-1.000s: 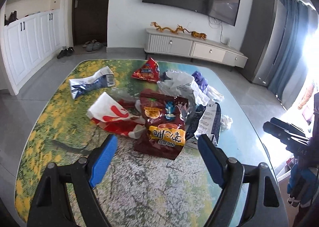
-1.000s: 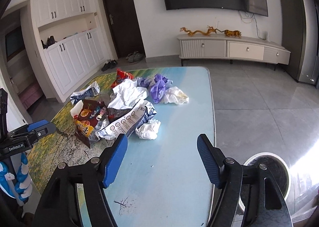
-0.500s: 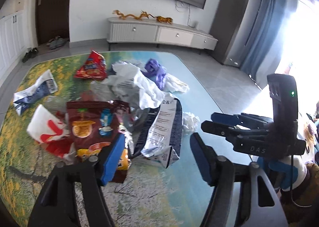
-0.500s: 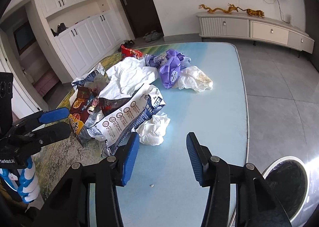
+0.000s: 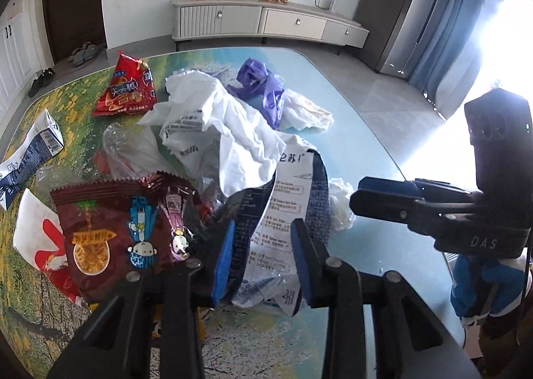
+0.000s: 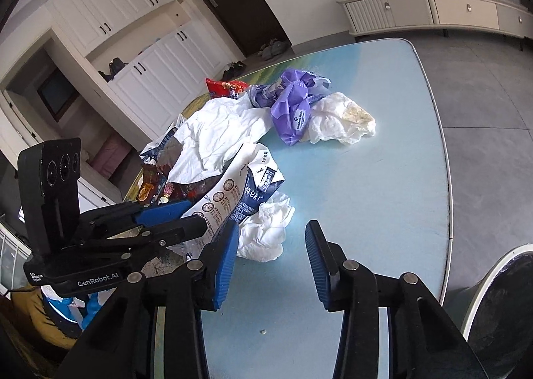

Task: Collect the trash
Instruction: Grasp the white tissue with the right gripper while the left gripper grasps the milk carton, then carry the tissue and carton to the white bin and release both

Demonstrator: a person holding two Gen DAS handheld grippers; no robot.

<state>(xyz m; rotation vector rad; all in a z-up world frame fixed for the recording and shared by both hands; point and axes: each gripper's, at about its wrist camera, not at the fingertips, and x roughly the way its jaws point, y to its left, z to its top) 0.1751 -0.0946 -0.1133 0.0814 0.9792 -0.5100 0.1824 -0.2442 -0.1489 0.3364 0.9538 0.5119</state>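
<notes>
The left gripper [image 5: 263, 259] sits low over the near side of the heap of rubbish, and its jaws have just been closing. The blue-and-white milk carton [image 5: 286, 209], flattened and crumpled, lies between the blue pads [image 5: 222, 259]; the pads stand close on either side of it, but whether they already press on it cannot be told. Just left of that gripper lies a dark red snack bag [image 5: 110, 229] with cartoon figures, and under its left edge a white wrapper with red print [image 5: 36, 232].

The right gripper [image 6: 271, 259] hangs above the blue part of the table [image 6: 383, 195]. Its jaws have also just been closing, yet they remain parted with nothing between them. A crumpled white tissue [image 6: 266, 229] lies just beyond its left pad, touching the carton's end.

Farther in, a big white plastic bag [image 5: 226, 122] sprawls over the middle of the pile, with clear film [image 5: 126, 146] at its left. Behind it lie a purple bag [image 6: 293, 109] and a stained white paper napkin [image 6: 343, 116], touching each other. A red chip packet [image 5: 128, 89] lies at the far left, and another blue-and-white carton [image 5: 30, 149] lies apart at the left edge.

A round bin [image 6: 499, 305] stands on the floor beyond the table's right edge. Against the far wall runs a low white cabinet [image 5: 266, 22].
</notes>
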